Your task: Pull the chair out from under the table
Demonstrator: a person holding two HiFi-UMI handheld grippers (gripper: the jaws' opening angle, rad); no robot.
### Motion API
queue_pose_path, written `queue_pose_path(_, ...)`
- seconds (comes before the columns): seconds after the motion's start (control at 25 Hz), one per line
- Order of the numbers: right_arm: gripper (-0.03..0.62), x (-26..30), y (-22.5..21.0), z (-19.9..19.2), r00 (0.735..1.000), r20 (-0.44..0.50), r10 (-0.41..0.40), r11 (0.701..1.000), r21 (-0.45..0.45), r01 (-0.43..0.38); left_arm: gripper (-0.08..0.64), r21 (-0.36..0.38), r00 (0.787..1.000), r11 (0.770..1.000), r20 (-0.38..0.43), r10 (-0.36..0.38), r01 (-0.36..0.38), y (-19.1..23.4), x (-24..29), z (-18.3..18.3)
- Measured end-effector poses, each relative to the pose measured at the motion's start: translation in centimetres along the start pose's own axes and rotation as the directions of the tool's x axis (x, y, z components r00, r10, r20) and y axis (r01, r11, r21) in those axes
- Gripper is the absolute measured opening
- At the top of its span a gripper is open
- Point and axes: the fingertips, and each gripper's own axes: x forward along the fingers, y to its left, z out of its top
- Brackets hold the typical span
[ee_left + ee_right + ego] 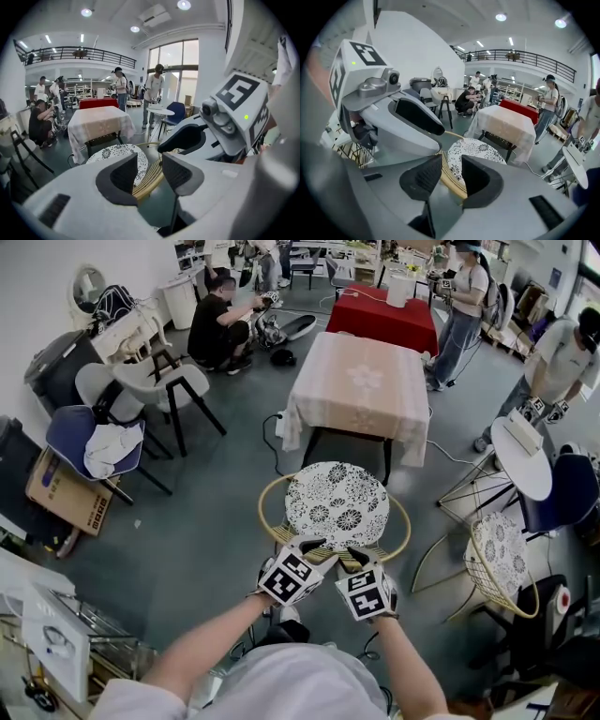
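Observation:
The chair has a round black-and-white patterned seat (337,502) and a curved rattan back rim (265,514). It stands on the grey floor just in front of the table with the pale cloth (356,381), clear of it. My left gripper (312,547) and right gripper (359,557) hang side by side at the near part of the rim. In the left gripper view the rim (147,180) shows in the gap between the jaws (149,164), with no pad pressing on it. The right gripper (451,171) shows the same with the rim (452,182). Both are open.
A second patterned wire chair (502,559) and a small round white table (520,456) stand to the right. A red-clothed table (384,315) is behind. Chairs (84,437) and boxes crowd the left. Several people stand or crouch at the back. A cable (272,442) lies by the table.

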Motion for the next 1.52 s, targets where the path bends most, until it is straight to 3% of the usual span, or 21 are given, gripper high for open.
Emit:
queue_pose_path(0.16, 0.084, -1.5, -0.6, 1.5, 0.997, 0.068, -0.039, 0.996, 0.077, 0.033, 0.121, -0.056, 0.995, 0.998, 0.096, 0.028, -0.023, -0.6, -1.1, 2.5)
queue_pose_path(0.36, 0.046, -3.4, -0.4, 2.9, 0.99, 0.139, -0.038, 0.986, 0.169, 0.014, 0.076, -0.107, 0.984, 0.993, 0.165, 0.07, -0.053, -1.2, -2.6, 4.2)
queue_pose_path(0.64, 0.021, -5.9, -0.7, 4.5, 0.975, 0.205, -0.09, 0.981, 0.187, 0.051, 0.034, -0.178, 0.965, 0.98, 0.229, 0.126, -0.086, -1.7, -4.6, 6.0)
queue_pose_path(1.2, 0.002, -8.6, -0.6, 5.9, 0.95, 0.285, -0.123, 0.971, 0.231, 0.057, 0.006, -0.204, 0.954, 0.965, 0.216, 0.208, -0.164, -2.7, -5.4, 6.4)
queue_pose_path(1.52, 0.002, -8.9, -0.5, 5.4, 0.95, 0.286, -0.128, 0.968, 0.243, 0.057, 0.005, -0.215, 0.956, 0.962, 0.201, 0.212, -0.168, -3.2, -5.2, 6.2)
